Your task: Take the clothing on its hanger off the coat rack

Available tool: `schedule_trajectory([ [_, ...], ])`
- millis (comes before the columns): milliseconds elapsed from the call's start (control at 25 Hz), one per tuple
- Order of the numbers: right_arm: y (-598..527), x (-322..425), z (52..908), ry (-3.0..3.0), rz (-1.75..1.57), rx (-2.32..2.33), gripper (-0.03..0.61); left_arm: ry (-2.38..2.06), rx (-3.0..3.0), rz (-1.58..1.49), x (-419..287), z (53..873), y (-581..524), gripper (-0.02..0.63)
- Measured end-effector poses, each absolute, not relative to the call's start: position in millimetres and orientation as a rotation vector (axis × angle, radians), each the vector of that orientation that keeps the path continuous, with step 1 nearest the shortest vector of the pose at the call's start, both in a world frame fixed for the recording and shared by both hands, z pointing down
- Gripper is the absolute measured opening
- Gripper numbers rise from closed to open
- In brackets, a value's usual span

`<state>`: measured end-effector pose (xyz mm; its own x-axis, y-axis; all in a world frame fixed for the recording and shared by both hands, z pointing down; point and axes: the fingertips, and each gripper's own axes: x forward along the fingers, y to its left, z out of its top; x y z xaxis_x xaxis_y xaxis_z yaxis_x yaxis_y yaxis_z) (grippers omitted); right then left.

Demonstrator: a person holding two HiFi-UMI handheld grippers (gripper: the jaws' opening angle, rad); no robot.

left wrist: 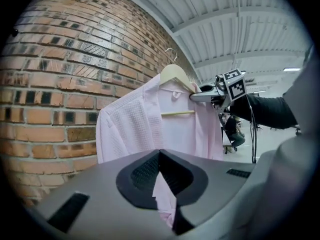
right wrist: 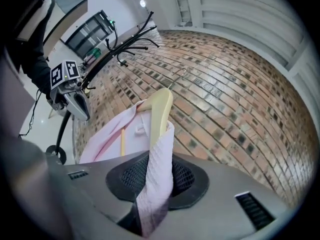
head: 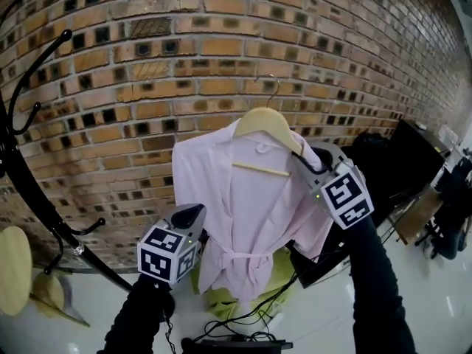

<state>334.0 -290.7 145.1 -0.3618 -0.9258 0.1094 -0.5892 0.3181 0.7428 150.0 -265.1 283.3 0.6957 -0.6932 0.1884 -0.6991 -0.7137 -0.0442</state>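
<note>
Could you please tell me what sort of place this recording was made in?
Probably an indoor workshop or lab hall, not a home: a bare brick wall, a ribbed metal ceiling with strip lights, and a glossy pale floor with loose cables.

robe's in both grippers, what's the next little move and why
Probably, with both grips closed, carry the robe a bit further from the coat rack. The hook of the hanger hangs free before the brick wall, on no peg. The right gripper pinches the robe-covered hanger shoulder and the left gripper pinches lower fabric, so letting go would drop it.
</note>
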Motion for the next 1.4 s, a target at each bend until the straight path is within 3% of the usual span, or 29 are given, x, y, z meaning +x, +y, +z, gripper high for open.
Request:
schedule_trajectory([
  [840,-387.1,349.8,414.6,-2.169,-0.568,1.232,0.075,-1.183,2.550,0.511,167.6,448.2,-301.8,0.000],
  [1400,-422.2,363.5,650.3,-2.154,-0.261,1.130,0.071,-1.192,2.376,0.628,183.3,595.8,-326.1,0.000],
])
